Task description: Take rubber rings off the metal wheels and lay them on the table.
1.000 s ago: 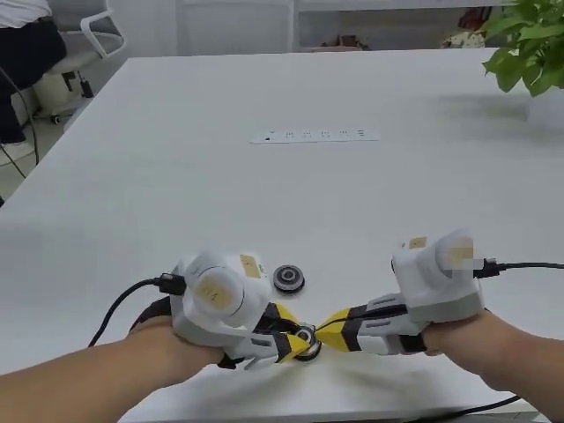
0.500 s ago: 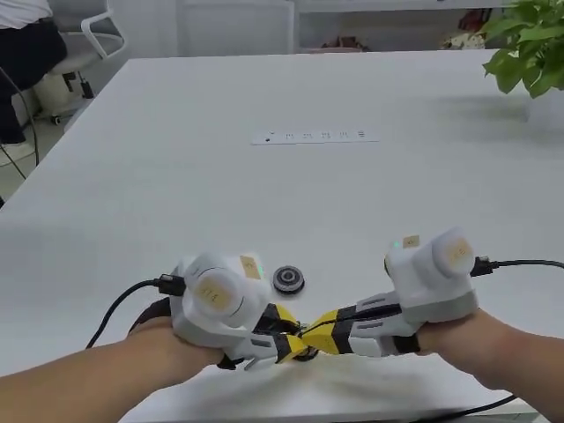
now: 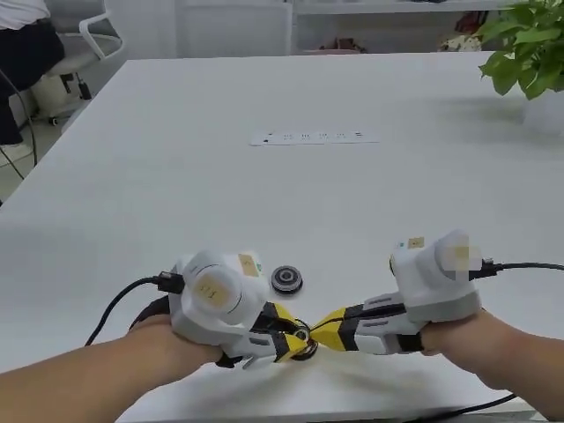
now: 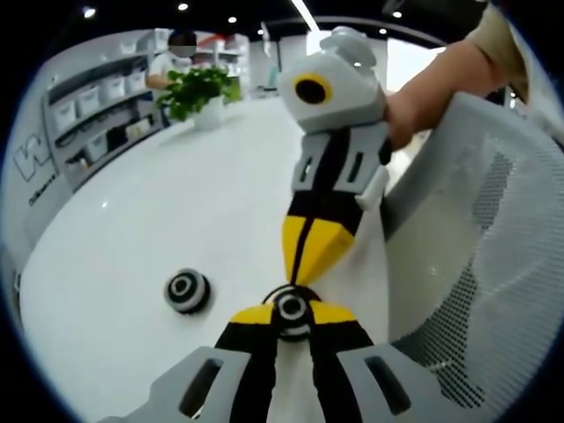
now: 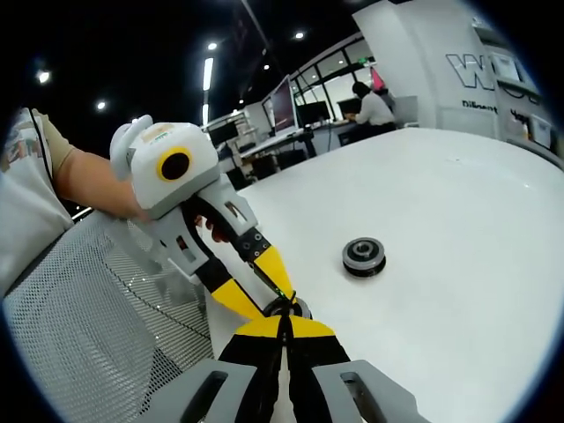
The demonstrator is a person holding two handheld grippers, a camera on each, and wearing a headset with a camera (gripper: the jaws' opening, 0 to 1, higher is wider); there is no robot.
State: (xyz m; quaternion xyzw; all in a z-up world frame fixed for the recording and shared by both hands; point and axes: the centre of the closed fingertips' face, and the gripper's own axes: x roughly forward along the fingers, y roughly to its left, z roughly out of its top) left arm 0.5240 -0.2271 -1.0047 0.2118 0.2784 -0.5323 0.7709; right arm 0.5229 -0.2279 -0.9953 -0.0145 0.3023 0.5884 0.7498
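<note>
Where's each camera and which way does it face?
Head view: headset, facing down at the table; both forearms show.
Left gripper view: on left gripper, facing held wheel and right gripper; a hand shows.
Right gripper view: on right gripper, facing left gripper; an arm shows.
Shared: both gripper views show the loose wheel.

table [image 3: 176, 176] white | fingers [image 4: 310, 247] yellow and black | wheel [image 3: 286, 279] black, silver hub | plant [image 3: 520, 44] green

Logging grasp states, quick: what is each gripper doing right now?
Left gripper: closed on the metal wheel.
Right gripper: closed, fingers at that wheel's rim; whether they grip it cannot be told.
</note>
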